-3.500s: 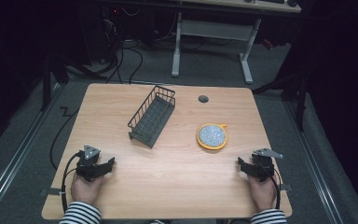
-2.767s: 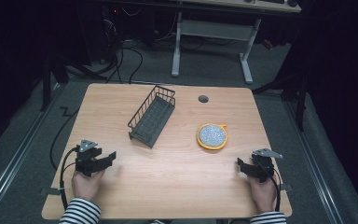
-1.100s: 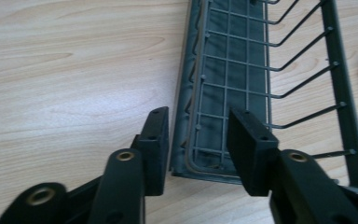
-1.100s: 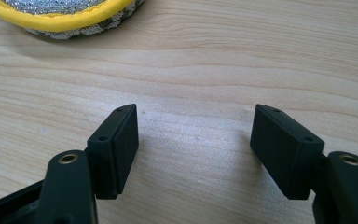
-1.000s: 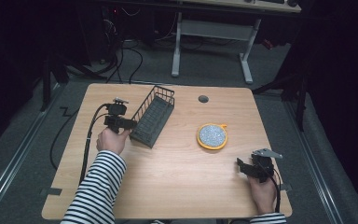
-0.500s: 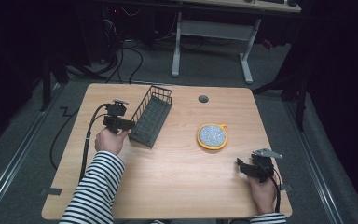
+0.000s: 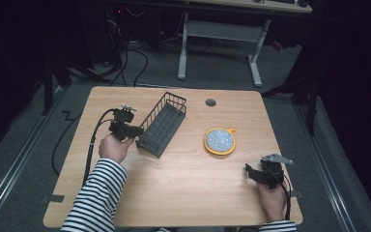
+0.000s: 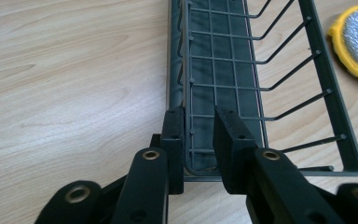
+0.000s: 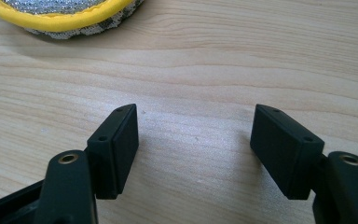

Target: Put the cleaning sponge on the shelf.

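A dark wire basket lies slantwise on the wooden table, left of centre. My left gripper is at its near left corner. In the left gripper view the left gripper straddles the basket's long side wall, one pad outside and one inside, shut on the wire. A round yellow-rimmed scouring pad with a silvery top lies to the right of the basket. My right gripper rests near the front right edge. In its own view the right gripper stands open over bare wood, short of the pad.
A small round cable hole sits near the table's far edge. The left gripper's cable loops over the table's left side. Beyond the table stand a desk frame and cables on the floor.
My left gripper has travelled from the table's near left edge up to the basket's left side and has kept still there for the last second. The right hand has not moved.
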Demonstrator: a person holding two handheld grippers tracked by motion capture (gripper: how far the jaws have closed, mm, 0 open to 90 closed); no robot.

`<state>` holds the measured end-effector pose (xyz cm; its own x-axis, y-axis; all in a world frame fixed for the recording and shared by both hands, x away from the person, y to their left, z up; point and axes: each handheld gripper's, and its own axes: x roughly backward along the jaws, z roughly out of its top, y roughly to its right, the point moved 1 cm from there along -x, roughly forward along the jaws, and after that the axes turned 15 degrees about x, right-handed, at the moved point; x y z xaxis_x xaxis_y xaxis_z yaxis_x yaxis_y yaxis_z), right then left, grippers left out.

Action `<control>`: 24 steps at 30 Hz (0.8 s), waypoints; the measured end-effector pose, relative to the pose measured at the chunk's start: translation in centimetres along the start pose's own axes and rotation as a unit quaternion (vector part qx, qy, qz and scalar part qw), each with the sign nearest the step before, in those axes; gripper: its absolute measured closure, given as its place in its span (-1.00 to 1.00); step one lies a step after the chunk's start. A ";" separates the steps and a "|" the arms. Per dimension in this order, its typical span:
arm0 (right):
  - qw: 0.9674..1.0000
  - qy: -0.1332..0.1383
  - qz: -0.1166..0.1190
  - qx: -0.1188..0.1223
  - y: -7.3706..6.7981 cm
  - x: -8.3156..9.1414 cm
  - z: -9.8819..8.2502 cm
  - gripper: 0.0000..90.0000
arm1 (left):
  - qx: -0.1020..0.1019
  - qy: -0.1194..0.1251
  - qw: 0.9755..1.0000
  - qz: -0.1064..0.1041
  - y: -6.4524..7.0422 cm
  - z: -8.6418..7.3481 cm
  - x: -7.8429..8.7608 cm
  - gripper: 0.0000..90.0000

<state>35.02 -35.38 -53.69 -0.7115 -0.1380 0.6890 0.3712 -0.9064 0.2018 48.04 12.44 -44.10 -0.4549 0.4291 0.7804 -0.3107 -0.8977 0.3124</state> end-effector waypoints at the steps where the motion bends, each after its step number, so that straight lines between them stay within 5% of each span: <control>1: 1.000 0.000 0.000 0.001 0.0 0.0 0.0 -0.28 | -0.005 -0.001 1.000 -0.002 0.1 -0.1 0.0 0.66; 12: 1.000 -0.001 0.000 0.000 0.0 0.0 0.0 -0.28 | -0.054 -0.005 0.998 -0.041 0.9 -2.0 0.8 0.66; 19: 1.000 0.000 -0.001 0.003 0.0 0.0 0.0 -0.28 | -0.088 -0.010 0.994 -0.058 1.4 -3.8 1.8 0.66; 24: 1.000 0.000 -0.001 0.002 0.0 0.0 0.0 -0.28 | -0.114 -0.013 0.990 -0.084 1.2 -5.1 2.6 0.66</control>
<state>34.99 -35.35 -53.68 -0.7114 -0.1366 0.6894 0.3730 -0.9047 0.2057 42.20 13.02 -44.46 -0.3606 0.5655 0.7417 -0.5618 -0.7665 0.3112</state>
